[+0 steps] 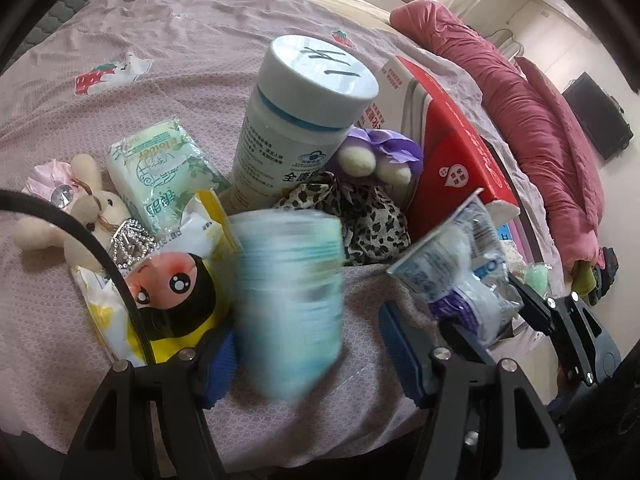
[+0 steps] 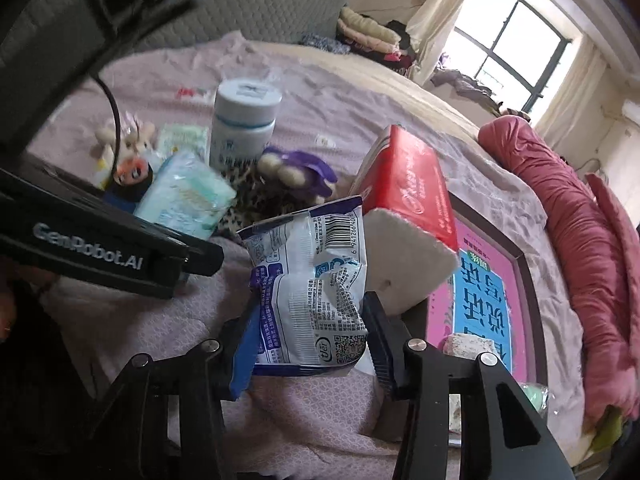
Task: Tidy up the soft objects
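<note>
Wipes pack (image 2: pixel 310 292) clamped in right hand-held gripper (image 2: pixel 310 344), above bedsheet (image 2: pixel 320 412).

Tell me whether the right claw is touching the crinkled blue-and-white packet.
Touching. The right wrist view shows the right claw with both blue pads pressed against the crinkled blue-and-white packet, pinching it between them.

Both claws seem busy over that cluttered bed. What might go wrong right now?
The blurred blue tissue pack sits between the left gripper's wide-apart fingers, so it may be dropping or knock the tall white bottle just behind. The right gripper pinches only the lower part of a crinkled white-and-blue packet, which might slip out.
</note>
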Action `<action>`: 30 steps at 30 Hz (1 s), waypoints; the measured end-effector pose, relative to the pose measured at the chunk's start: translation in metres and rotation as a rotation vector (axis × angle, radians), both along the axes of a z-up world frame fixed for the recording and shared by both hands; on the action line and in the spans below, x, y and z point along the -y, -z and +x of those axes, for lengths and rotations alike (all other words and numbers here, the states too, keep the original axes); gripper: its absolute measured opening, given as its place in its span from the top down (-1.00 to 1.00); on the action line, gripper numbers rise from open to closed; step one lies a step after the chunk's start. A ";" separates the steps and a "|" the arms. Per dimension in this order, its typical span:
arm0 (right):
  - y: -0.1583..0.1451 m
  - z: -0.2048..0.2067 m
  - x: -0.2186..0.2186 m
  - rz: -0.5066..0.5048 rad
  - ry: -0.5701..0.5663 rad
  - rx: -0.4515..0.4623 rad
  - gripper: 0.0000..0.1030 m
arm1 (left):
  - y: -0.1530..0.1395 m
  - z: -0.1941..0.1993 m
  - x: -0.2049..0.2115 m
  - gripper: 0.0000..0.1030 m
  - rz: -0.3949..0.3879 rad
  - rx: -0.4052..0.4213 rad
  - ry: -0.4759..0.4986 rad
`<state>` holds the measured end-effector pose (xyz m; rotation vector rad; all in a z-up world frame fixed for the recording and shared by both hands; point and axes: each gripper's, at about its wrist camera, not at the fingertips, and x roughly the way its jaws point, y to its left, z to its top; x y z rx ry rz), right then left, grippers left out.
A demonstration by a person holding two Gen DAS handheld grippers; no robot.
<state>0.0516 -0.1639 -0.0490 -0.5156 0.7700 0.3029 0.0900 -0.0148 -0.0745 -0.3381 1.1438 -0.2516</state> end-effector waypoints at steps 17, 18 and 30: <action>-0.029 -0.015 0.020 0.160 0.041 0.064 0.05 | 0.009 0.004 0.005 0.13 0.033 -0.014 -0.008; -0.030 -0.016 0.020 0.165 0.043 0.069 0.05 | 0.009 0.004 0.006 0.14 0.041 -0.012 -0.008; -0.048 -0.021 0.043 0.302 0.109 0.110 0.05 | -0.004 -0.005 0.014 0.33 -0.008 0.045 -0.002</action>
